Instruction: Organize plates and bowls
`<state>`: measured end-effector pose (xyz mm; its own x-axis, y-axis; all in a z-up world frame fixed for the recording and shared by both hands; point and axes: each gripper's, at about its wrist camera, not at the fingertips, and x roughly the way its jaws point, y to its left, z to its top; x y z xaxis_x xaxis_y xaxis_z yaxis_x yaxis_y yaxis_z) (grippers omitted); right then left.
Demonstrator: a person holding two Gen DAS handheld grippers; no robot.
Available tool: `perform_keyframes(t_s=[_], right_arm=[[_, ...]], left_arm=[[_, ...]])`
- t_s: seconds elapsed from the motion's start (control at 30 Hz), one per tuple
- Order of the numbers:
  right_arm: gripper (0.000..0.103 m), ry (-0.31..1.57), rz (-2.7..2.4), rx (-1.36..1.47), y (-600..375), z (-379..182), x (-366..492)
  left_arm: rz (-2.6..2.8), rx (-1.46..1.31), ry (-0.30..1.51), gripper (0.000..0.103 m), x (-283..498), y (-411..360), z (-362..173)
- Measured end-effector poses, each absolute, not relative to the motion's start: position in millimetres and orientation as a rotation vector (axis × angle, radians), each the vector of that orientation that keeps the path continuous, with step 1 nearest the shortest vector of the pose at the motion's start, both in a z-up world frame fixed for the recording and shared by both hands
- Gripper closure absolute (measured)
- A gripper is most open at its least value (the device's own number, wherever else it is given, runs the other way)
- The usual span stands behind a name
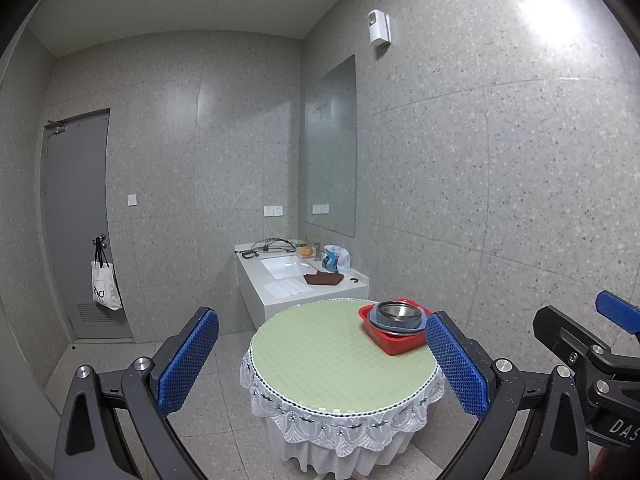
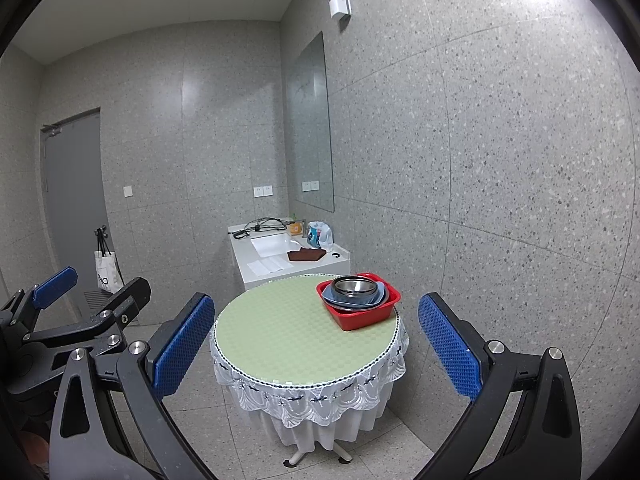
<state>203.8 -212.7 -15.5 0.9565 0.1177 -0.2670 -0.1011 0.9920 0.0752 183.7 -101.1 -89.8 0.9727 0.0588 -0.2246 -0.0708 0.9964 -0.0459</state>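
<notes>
Table (image 2: 280, 332): round, green top.
Tub (image 2: 360, 316): red, holds stacked bowls (image 2: 354, 289).
Grippers: left gripper (image 1: 322, 364), right gripper (image 2: 316, 344) both spread wide, empty.
Progress: appears nearly done.

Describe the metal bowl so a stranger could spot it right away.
Find the round table with the green top. Near its far right edge sits a red tub of stacked dishes. The metal bowl is on top, the only shiny silver piece, nested in a blue dish.

Grey speckled walls (image 1: 460, 160) and floor (image 1: 216, 412); a grey door (image 1: 76, 220), a mirror (image 1: 332, 148), a white sink counter (image 1: 256, 292).
</notes>
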Motion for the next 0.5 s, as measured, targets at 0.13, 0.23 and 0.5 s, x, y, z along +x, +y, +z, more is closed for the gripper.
perform_keyframes(t_s=[0.13,0.23,0.5], right_arm=[[0.000,0.274,0.112,0.060,-212.9,-16.0,204.1],[0.000,0.275,0.111,0.061,-212.6,-17.0,204.0],[0.000,0.276,0.112,0.064,-212.4,-17.5,203.3]], left_arm=[[0.067,-0.052,0.226,0.001,184.2,-102.1,-90.4],[0.068,-0.053,0.226,0.001,184.0,-102.7,-90.6],[0.071,-0.051,0.226,0.001,181.7,-102.0,-90.5]])
